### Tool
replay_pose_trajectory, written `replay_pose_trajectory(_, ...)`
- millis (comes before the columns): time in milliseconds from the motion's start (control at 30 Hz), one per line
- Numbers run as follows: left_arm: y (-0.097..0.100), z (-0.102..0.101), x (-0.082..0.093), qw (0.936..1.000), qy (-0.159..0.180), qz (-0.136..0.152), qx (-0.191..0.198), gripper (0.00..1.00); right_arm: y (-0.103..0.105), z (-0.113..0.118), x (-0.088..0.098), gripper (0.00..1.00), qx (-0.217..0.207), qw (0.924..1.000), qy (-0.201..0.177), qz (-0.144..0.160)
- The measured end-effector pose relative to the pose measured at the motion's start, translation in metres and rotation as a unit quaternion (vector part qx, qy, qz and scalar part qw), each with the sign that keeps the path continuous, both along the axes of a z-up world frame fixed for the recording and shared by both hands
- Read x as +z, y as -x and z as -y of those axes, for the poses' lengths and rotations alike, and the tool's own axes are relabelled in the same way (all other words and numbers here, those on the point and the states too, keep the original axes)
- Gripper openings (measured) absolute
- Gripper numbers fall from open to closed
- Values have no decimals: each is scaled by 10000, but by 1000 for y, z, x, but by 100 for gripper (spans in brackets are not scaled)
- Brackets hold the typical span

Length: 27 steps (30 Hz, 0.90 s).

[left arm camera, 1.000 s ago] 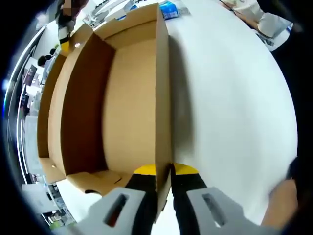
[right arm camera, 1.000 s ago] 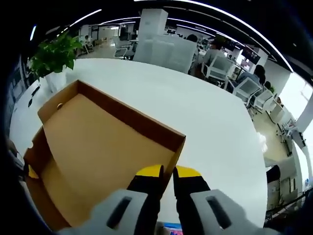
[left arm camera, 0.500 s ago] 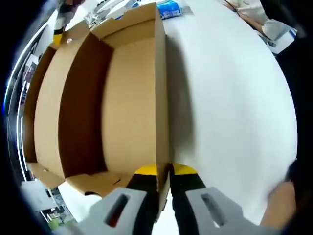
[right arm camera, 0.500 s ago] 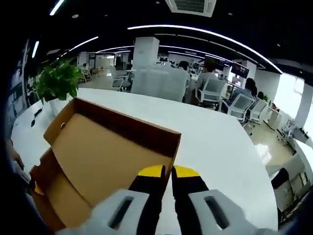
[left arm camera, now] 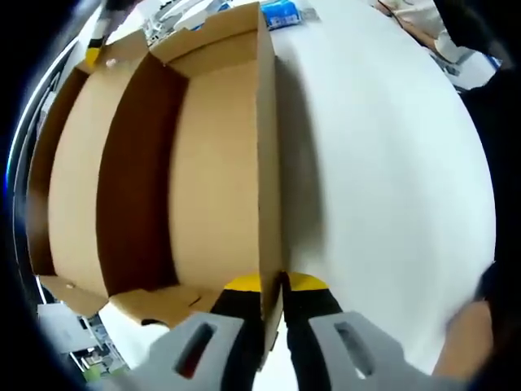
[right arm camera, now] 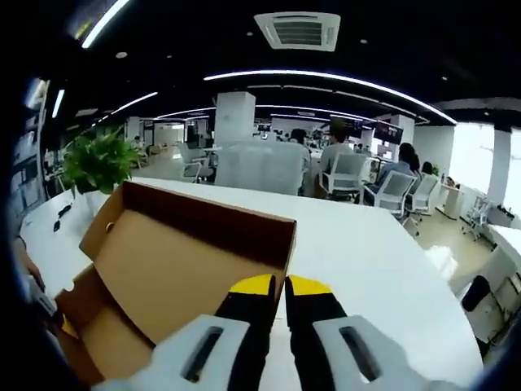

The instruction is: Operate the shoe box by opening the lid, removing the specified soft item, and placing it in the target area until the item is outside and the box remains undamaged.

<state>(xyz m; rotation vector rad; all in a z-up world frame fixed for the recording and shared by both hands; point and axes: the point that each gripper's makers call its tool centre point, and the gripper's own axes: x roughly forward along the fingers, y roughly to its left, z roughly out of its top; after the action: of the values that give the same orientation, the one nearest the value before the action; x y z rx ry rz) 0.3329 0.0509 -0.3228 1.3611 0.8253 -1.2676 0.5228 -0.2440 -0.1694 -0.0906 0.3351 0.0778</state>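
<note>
Gripping the box (left arm camera: 220, 163) wall, left tool (left arm camera: 273, 285) sits at its near edge.

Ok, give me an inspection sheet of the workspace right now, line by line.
Surface: white table, bare beside the box.
Job's things: brown cardboard shoe box, lid raised; no soft item seen inside.
Clutter: blue packet past the box's far end; potted plant on the table's far side.
Grippers: left tool shut on the box's side wall; right tool shut on the lid's edge.
Cables: nothing seen.
Surroundings: open office with chairs, seated people, a ceiling vent and strip lights.
</note>
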Motion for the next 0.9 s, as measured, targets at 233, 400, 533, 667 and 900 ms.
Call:
replay_pose_trajectory(233,-1,0,0,10000,-3,0,-40,6,7,3,3,3,-64,9994,-44,351)
replay_pose_trajectory(400,-3,0,0,10000,-15,-16,-12,6,18,-2,11,3,-134,9975,-55,690)
replay_pose_trajectory(533,-4,0,0,10000,-13,-25,-21,6,27,-3,17,3,-163,9951,215,949)
replay_pose_trajectory(667,-2,-1,0,10000,-30,-35,-28,6,37,-4,23,3,-195,9930,362,1104)
replay_pose_trajectory(900,0,-2,0,9999,-106,-61,-2,4,47,-1,31,3,-260,9903,373,1316)
